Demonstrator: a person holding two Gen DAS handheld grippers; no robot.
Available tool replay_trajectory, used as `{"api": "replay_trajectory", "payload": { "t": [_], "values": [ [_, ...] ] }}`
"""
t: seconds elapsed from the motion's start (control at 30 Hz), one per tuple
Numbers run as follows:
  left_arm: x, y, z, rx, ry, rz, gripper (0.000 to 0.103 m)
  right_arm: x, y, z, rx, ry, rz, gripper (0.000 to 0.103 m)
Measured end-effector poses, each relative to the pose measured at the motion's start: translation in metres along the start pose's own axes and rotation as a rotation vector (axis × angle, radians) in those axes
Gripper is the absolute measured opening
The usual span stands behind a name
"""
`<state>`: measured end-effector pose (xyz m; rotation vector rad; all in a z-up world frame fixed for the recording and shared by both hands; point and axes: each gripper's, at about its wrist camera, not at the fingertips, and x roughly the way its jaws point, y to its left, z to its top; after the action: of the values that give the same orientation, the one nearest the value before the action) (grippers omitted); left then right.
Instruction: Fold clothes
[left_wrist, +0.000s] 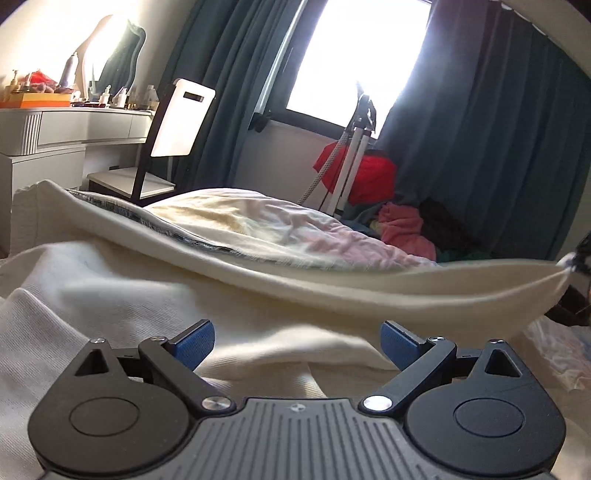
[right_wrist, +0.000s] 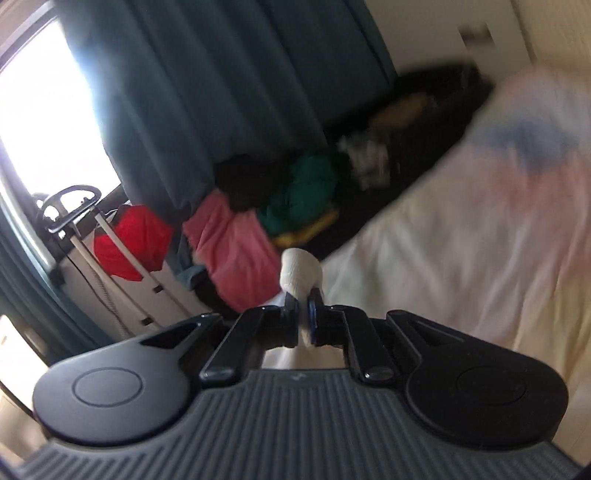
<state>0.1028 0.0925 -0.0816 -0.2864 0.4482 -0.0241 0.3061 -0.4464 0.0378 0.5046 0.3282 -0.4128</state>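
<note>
A cream knit garment (left_wrist: 155, 295) lies spread on the bed right in front of my left gripper (left_wrist: 297, 345), whose blue pads stand wide apart just above the cloth with nothing pinched. One edge of the garment (left_wrist: 406, 284) is lifted and stretched off to the right, where my right gripper (left_wrist: 580, 258) shows as a dark shape at the frame edge. In the right wrist view my right gripper (right_wrist: 303, 308) is shut on a bunched cream corner of the garment (right_wrist: 300, 271), held up above the bed. That view is blurred.
A pale quilt (left_wrist: 280, 225) covers the bed (right_wrist: 461, 229). A heap of red, pink, green and dark clothes (right_wrist: 236, 243) lies by the teal curtains (left_wrist: 498, 129). A garment steamer stand (left_wrist: 354, 155) is under the window. A white dresser (left_wrist: 74, 129) and a chair (left_wrist: 173, 140) are at left.
</note>
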Motion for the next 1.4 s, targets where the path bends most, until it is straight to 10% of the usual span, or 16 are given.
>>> {"api": "replay_trajectory", "payload": {
  "t": [0.4, 0.63, 0.7, 0.83, 0.93, 1.0, 1.13, 1.4],
  "values": [
    [0.009, -0.005, -0.004, 0.029, 0.033, 0.007, 0.098, 0.008, -0.151, -0.133, 0.207, 0.134, -0.097, 0.008],
    [0.009, -0.006, -0.007, 0.011, 0.045, 0.012, 0.098, -0.005, -0.182, -0.162, 0.407, 0.123, 0.043, 0.011],
    [0.008, -0.005, -0.008, -0.002, 0.05, 0.014, 0.098, -0.008, -0.184, -0.164, 0.442, 0.128, 0.083, 0.018],
    [0.01, -0.006, -0.014, -0.016, 0.074, 0.006, 0.098, -0.004, -0.177, -0.154, 0.437, 0.181, 0.166, 0.065],
    [0.01, -0.011, -0.018, 0.005, 0.073, 0.014, 0.098, 0.005, -0.163, -0.152, 0.4, 0.186, 0.164, 0.075],
    [0.01, -0.013, -0.019, 0.015, 0.073, 0.018, 0.098, 0.017, -0.154, -0.155, 0.382, 0.206, 0.115, 0.072],
    [0.011, -0.015, -0.022, 0.033, 0.071, 0.024, 0.098, 0.027, -0.144, -0.163, 0.376, 0.168, 0.019, 0.015],
    [0.009, -0.02, -0.019, 0.052, 0.064, 0.009, 0.098, -0.022, -0.154, -0.133, 0.315, -0.026, 0.002, 0.01]
  ]
}}
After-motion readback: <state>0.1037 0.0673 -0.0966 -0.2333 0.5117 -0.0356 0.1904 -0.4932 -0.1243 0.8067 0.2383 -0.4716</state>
